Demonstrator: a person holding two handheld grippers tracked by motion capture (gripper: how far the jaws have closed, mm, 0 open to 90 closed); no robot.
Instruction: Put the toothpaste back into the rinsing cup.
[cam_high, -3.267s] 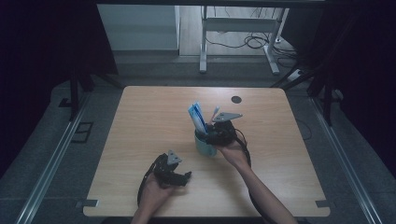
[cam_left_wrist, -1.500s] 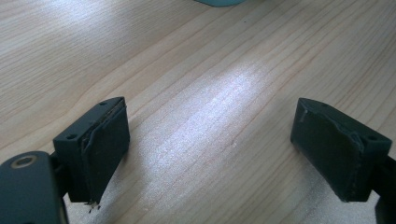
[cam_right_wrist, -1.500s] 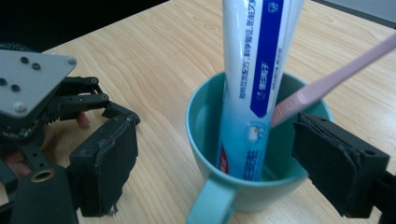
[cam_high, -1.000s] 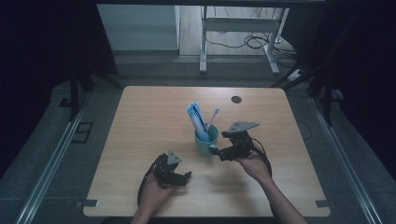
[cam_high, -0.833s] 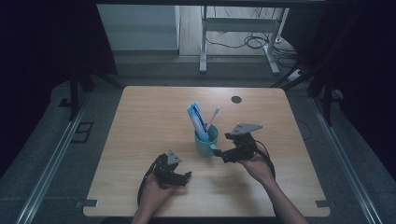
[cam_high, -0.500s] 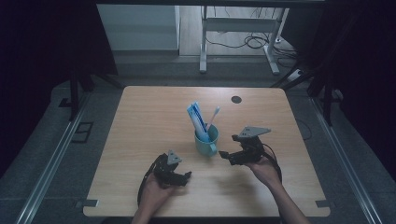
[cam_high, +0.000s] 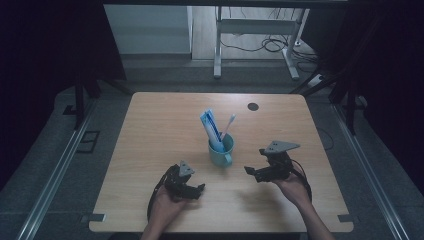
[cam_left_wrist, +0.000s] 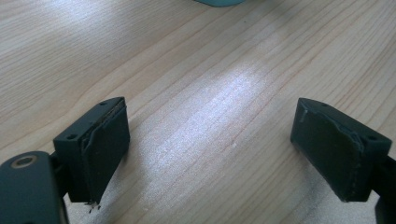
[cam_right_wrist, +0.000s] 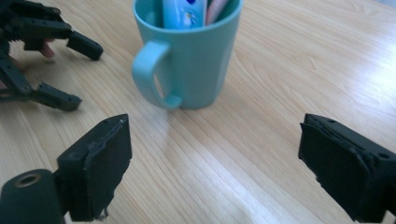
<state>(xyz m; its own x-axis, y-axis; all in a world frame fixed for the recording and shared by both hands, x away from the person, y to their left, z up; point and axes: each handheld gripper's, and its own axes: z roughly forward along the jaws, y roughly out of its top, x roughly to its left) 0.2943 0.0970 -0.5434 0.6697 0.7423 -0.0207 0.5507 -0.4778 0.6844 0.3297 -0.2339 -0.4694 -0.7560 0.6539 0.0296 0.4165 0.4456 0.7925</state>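
Note:
A teal mug (cam_high: 221, 150) stands near the middle of the wooden table (cam_high: 150, 130). A blue toothpaste tube (cam_high: 210, 127) and a toothbrush (cam_high: 229, 122) stick up out of it. My right gripper (cam_high: 248, 172) lies low to the right of the mug and points left at it. Its jaws have just been opening and nothing is between them. In the right gripper view the mug (cam_right_wrist: 196, 60) sits ahead of the open right gripper (cam_right_wrist: 215, 158), handle turned to the left. My left gripper (cam_high: 200, 189) rests open near the front edge, left of the mug, over bare wood (cam_left_wrist: 210, 140).
A small black round disc (cam_high: 253, 106) sits in the tabletop at the far right. Beyond the far edge are metal desk legs (cam_high: 218, 45) and cables (cam_high: 270, 44) on the floor. Dark surroundings flank both sides of the table.
The right gripper has drawn away from the mug, to the right and toward the near edge, sinking a little. The left gripper has stayed put.

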